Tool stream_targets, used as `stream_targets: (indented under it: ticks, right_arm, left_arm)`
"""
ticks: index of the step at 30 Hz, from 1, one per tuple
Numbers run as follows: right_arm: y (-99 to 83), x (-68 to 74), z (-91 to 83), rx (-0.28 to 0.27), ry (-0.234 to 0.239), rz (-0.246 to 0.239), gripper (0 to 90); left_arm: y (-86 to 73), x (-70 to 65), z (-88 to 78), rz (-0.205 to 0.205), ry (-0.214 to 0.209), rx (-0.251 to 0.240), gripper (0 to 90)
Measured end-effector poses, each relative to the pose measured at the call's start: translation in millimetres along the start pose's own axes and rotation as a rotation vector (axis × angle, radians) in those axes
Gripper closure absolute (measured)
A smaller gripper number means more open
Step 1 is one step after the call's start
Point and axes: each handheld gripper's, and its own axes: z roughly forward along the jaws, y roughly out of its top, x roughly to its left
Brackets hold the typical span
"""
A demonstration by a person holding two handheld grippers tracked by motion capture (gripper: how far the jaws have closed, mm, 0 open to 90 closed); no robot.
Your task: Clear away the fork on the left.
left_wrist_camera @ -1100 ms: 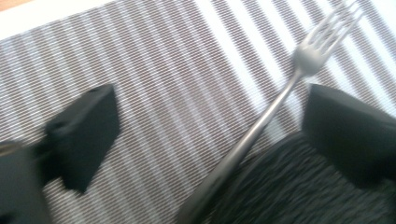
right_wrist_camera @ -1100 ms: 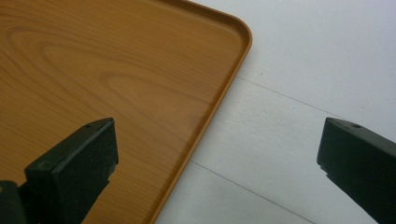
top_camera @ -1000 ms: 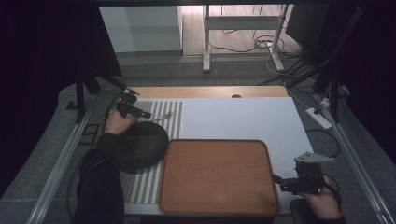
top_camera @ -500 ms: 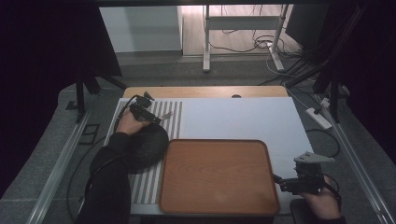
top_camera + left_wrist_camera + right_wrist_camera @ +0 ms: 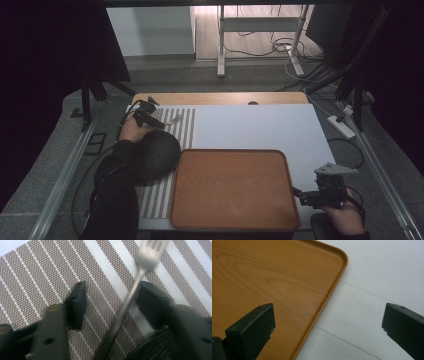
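Left hand-held gripper (image 5: 110,302) astride fork (image 5: 127,300)

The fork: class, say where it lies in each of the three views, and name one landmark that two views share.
High view: the fork lies on the striped placemat, far left, at the left gripper.
Left gripper view: fork runs up from bottom centre between the closing jaws.
Right gripper view: not in it.
Shared landmark: the striped placemat.

From above we look forward and down on the whole surface (image 5: 260,125). Our left tool's camera sits very close over the striped mat (image 5: 50,272); our right tool's looks closely at the tray (image 5: 262,277) corner, also seen from above.
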Motion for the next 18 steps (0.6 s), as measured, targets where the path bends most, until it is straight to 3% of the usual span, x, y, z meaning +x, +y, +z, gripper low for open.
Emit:
stream_targets:
  ticks: [3, 6, 15, 18]
  right_arm:
    - [-0.1, 0.0, 0.0, 0.001, 0.000, -0.001, 0.0]
    - [-0.3, 0.1, -0.1, 0.002, 0.000, -0.002, 0.0]
    - [-0.5, 0.0, -0.2, 0.000, 0.002, -0.001, 0.0]
    - [-0.5, 0.1, -0.2, 0.000, 0.002, -0.001, 0.0]
  left_arm:
    - [-3.5, 4.4, -2.0, 0.008, -0.014, -0.005, 74.7]
    - [-6.7, 6.9, -2.7, 0.013, -0.020, -0.018, 81.1]
    - [-8.3, 11.3, -4.4, 0.024, -0.054, -0.020, 84.5]
    - [-8.3, 13.4, -6.9, 0.031, -0.045, -0.011, 84.5]
